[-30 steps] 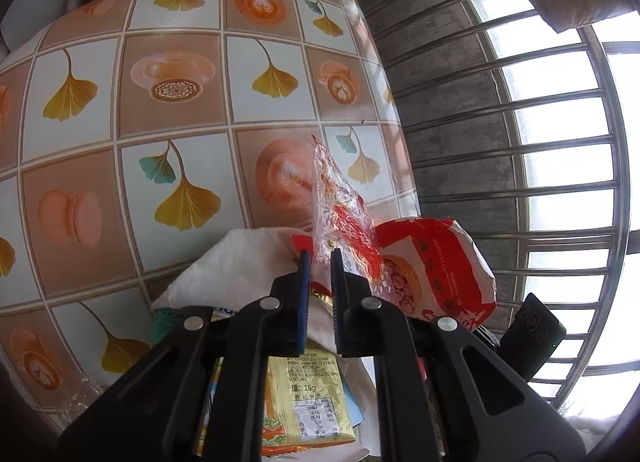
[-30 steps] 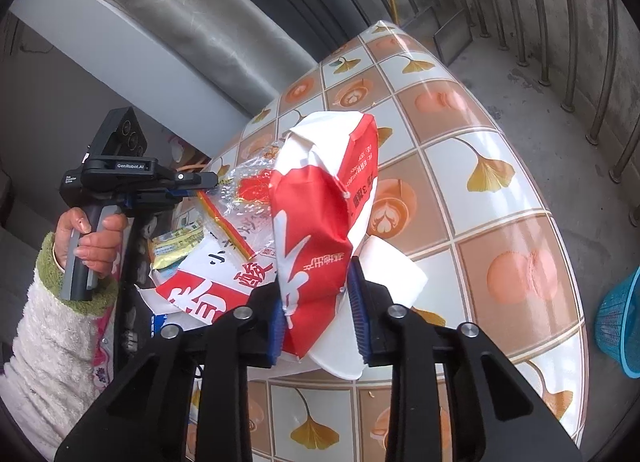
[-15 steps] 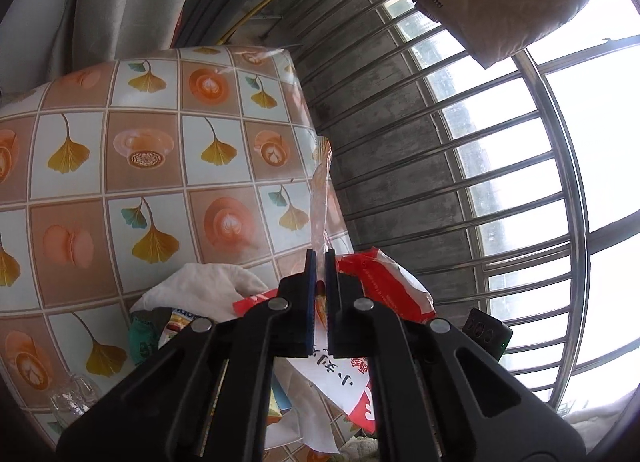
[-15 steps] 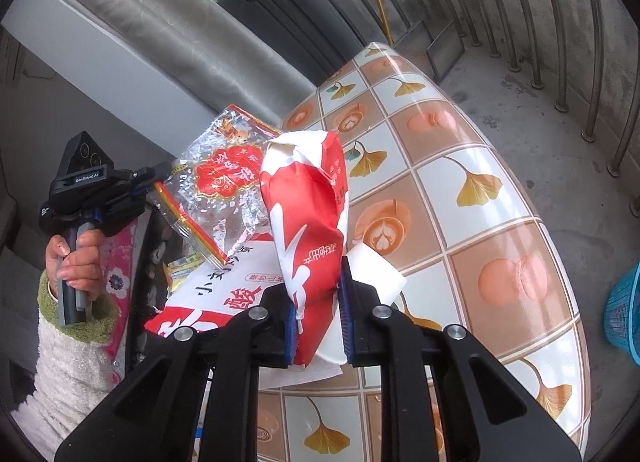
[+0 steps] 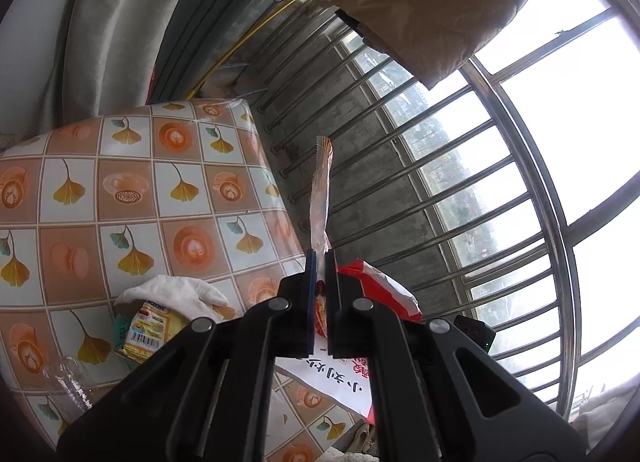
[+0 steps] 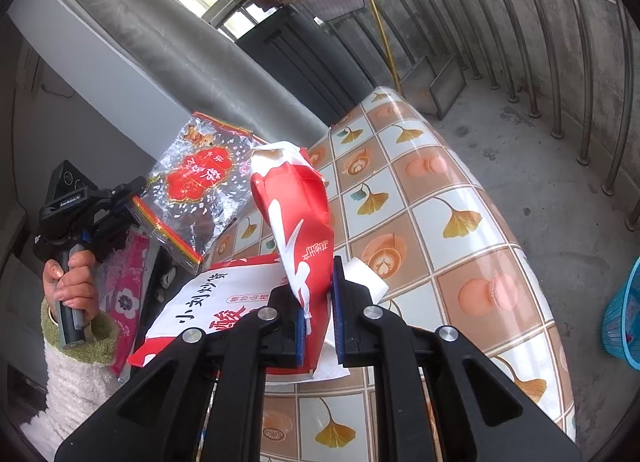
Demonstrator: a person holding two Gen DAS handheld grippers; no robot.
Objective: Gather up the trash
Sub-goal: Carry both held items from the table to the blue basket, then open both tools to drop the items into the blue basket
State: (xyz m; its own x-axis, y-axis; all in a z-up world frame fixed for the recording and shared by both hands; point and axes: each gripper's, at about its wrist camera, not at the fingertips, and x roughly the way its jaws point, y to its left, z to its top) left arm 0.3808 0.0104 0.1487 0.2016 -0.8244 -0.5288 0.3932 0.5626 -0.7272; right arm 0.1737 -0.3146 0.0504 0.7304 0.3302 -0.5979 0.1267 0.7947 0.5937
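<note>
1. Table (image 6: 472,246): tiled plastic cover, glossy, likely slick. Its near-left corner carries the trash pile; the far half is bare. A railing runs just beyond its right edge, a wall along the left.
2. Blue basket (image 6: 624,326): on the floor off the table's right edge, well apart from the pile. Probable bin; open floor lies between, so I judge the carry path free.
3. White-and-red printed bag (image 6: 208,310): lies flat at the near-left corner, under the lifted items. Large, limp; best pinched at an edge, not the middle.
4. Red-and-white bag (image 6: 296,218): right gripper (image 6: 318,314) has just been closing and pinches its lower end; it stands up above the table. Light, crinkly; the upper part flops, so swing slowly.
5. Clear foil wrapper (image 6: 196,186): left gripper (image 5: 319,294) is clamped tight on its striped edge, off the table's left edge. Feather-light, slippery film; the edge grip looks thin and may slip.
6. Yellow packet (image 5: 146,332) and white tissue (image 5: 176,290): on the table near the pile, untouched. Soft, flat; take by a raised edge.
</note>
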